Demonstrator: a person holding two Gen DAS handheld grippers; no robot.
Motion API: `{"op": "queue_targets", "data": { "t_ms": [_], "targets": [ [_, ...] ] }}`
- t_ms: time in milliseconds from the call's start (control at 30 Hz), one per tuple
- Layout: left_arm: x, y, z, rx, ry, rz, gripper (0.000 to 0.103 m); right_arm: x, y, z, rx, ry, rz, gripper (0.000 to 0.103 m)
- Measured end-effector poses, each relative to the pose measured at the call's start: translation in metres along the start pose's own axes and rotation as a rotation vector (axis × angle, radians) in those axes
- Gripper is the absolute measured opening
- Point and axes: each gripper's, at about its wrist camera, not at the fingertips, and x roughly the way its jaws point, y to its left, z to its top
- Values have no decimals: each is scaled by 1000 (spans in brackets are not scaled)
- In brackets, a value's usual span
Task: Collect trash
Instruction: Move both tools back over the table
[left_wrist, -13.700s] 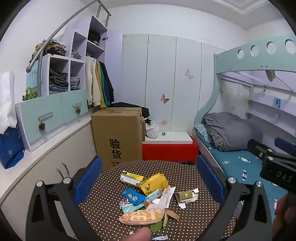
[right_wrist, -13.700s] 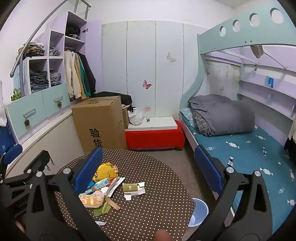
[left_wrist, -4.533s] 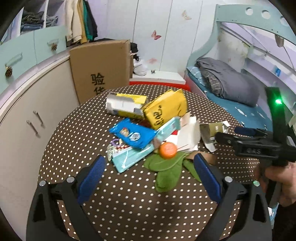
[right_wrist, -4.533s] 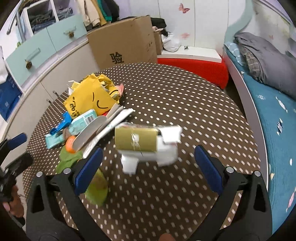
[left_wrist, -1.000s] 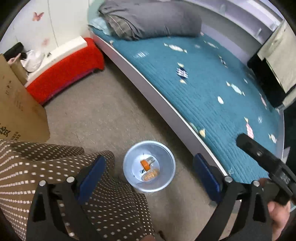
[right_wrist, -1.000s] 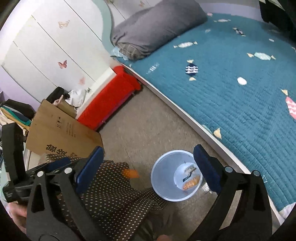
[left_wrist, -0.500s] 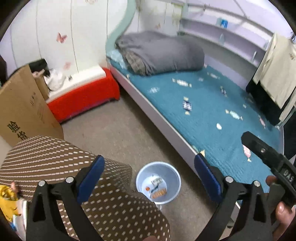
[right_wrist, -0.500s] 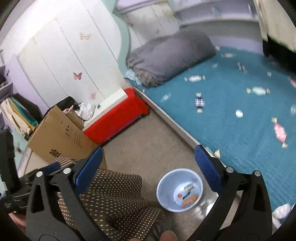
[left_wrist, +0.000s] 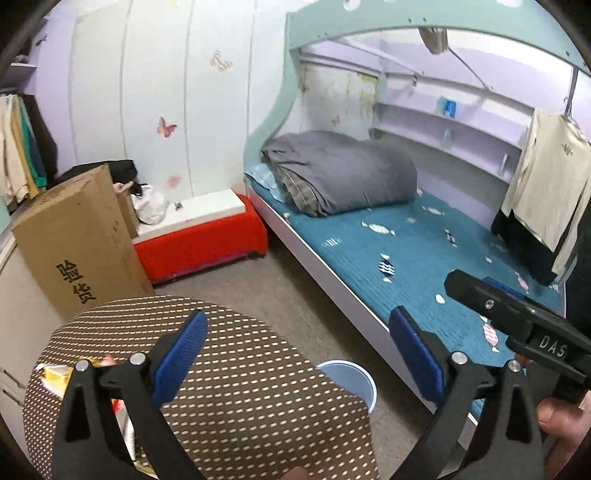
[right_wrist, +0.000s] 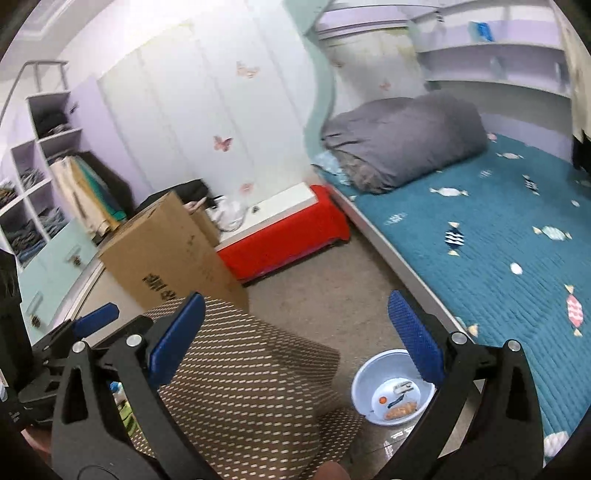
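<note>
My left gripper (left_wrist: 299, 354) is open and empty above the far edge of the brown dotted table (left_wrist: 240, 387). Yellow and red wrappers (left_wrist: 59, 373) lie at the table's left, partly behind my left finger. The pale blue bin (left_wrist: 349, 365) stands on the floor past the table edge, half hidden. My right gripper (right_wrist: 295, 332) is also open and empty, over the table corner (right_wrist: 240, 369). In the right wrist view the bin (right_wrist: 371, 371) holds an orange wrapper (right_wrist: 400, 410), a small orange piece and a white scrap. Each gripper shows in the other's view: right gripper (left_wrist: 476, 288), left gripper (right_wrist: 99, 325).
A bed with a teal sheet (left_wrist: 424, 251) and grey duvet (left_wrist: 340, 170) runs along the right. A red bench (left_wrist: 199, 240) and a tall cardboard box (left_wrist: 77, 243) stand beyond the table. Grey floor (left_wrist: 295, 295) lies between them. A hand (left_wrist: 561, 417) holds the right gripper.
Both views have lifted from the bin toward the room and swung left, so more of the table shows. The small orange piece that was falling a second ago now lies in the bin.
</note>
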Motion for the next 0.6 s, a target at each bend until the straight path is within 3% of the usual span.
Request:
{"op": "queue_targets", "data": {
  "t_ms": [200,600],
  "targets": [
    [-30,38,-13,-45,-34,45,96,5,46,-12,-84,31,74,97],
    [-77,116,-65,-146,-43,150,96,34,128,-58,-255,176,246,97]
  ]
}}
